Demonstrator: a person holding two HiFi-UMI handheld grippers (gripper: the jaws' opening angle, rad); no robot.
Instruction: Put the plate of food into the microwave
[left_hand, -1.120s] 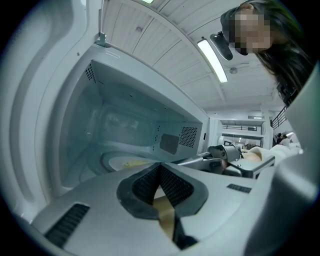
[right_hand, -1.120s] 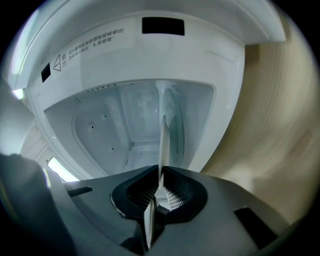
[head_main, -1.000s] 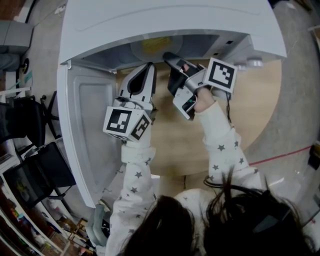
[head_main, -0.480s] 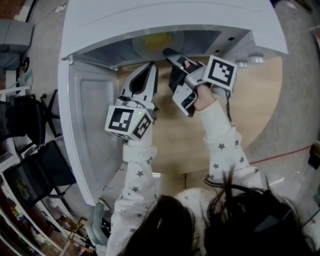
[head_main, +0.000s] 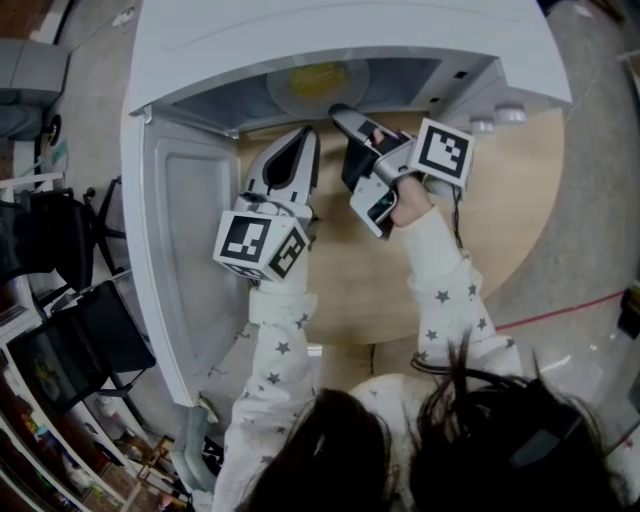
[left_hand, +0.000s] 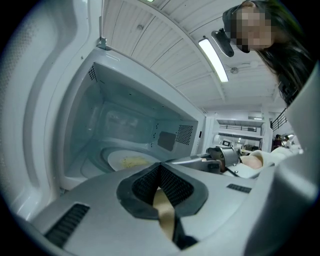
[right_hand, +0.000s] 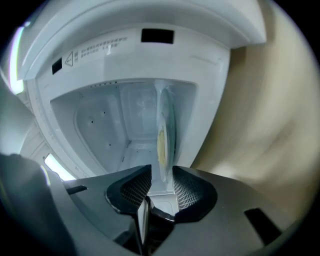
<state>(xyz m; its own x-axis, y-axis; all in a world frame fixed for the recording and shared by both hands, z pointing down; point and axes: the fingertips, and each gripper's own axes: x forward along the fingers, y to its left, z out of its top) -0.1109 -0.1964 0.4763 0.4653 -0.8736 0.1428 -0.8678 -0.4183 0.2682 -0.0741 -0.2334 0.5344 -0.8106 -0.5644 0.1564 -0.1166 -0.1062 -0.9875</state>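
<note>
The white microwave (head_main: 340, 40) stands open, with its door (head_main: 185, 260) swung out to the left. Inside, on the turntable, lies the plate with yellow food (head_main: 317, 80). My right gripper (head_main: 340, 112) reaches into the opening. Its jaws are opening; the plate rim (right_hand: 162, 140) stands edge-on in the gap, and the pads (right_hand: 187, 190) do not press on it. My left gripper (head_main: 300, 135) hovers just outside the opening, shut and holding nothing. From the left gripper view the plate (left_hand: 127, 161) lies flat beyond the closed pads (left_hand: 160, 167).
The microwave sits on a round wooden table (head_main: 500, 200). Its open door takes up the space left of my left arm. Chairs (head_main: 70, 340) and shelving stand on the floor at far left. A small knob-like object (head_main: 510, 115) sits right of the microwave.
The right gripper's jaws have spread apart from the plate rim. Both arms have hardly shifted, and the plate rests inside the microwave.
</note>
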